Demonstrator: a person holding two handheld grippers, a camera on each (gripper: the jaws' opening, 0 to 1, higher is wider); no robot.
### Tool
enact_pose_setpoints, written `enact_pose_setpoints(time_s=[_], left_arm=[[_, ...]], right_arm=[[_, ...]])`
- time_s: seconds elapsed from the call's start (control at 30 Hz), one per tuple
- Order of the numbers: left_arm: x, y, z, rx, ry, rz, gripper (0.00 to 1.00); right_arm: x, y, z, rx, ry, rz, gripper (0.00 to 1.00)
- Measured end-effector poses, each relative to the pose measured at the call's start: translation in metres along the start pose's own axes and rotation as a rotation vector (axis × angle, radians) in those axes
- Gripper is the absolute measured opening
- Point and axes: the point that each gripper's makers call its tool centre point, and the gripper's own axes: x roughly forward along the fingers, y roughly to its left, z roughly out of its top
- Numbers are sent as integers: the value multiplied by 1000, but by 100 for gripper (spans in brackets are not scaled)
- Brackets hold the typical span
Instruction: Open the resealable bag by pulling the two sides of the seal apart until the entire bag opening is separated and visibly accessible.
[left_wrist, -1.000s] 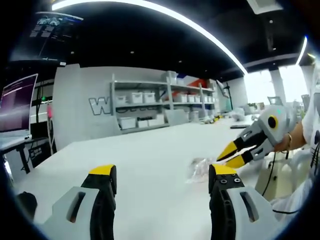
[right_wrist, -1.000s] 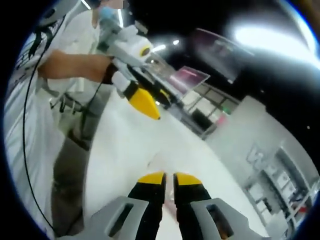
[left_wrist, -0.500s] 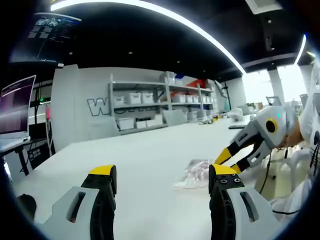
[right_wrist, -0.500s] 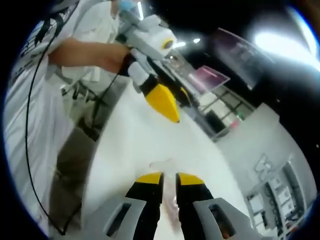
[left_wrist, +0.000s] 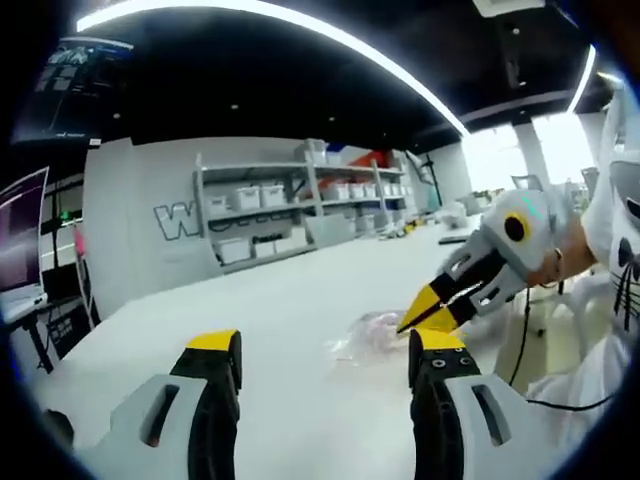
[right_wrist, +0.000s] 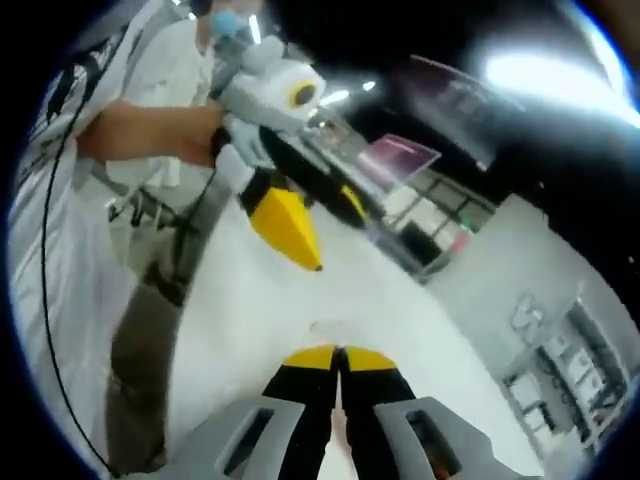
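Left gripper view: left claw (left_wrist: 325, 350), grey body with yellow-tipped black jaws, spread wide and released, nothing between the tips. Low over a broad white counter (left_wrist: 280, 300).

Small clear crinkled resealable plastic bag (left_wrist: 365, 335) lying on the counter just beyond the left claw's right jaw, faint pink tint inside, near the counter's edge. Whether the seal is apart: cannot tell, too blurred.

Right claw (left_wrist: 425, 310) entering from the right of the same view, white-grey body, yellow tips drawn together and pointing down at the bag's near end. Tips appear to be touching the plastic; whether any film is pinched between them cannot be told.

Right gripper view: right claw (right_wrist: 338, 357) clenched, yellow tips meeting with no visible gap. Pale blurred patch with a small reddish mark just past the tips, likely the bag (right_wrist: 325, 328); contact not resolvable. Left claw (right_wrist: 305, 235) above, held by a person's hand (right_wrist: 215, 135), yellow tip pointing down toward the counter (right_wrist: 250, 310), well clear of it.

Background: grey shelving rack with white bins (left_wrist: 290, 200) against a grey wall, purple-lit laptop screen (left_wrist: 20, 235) at far left, long curved ceiling light strip (left_wrist: 300, 20).
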Motion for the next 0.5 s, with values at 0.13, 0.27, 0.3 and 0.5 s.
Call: enact_pose_setpoints(time_s=[0.13,0.27,0.3,0.5], left_arm=[[0,-3,3,87,-17,-19,50],[5,-11,7,269,-22,-27,33],[7,-15,9,327,-25,-32,30],[25,-37,18,720,-24,-41,15]], right_arm=[[-8,-18,6,223,-91,-52,0],[-16,-33,10,395,-167,-70,0],[-17,-34,9,416,-174,-65,0],[-20,-33,6,485,-200,-62,0]])
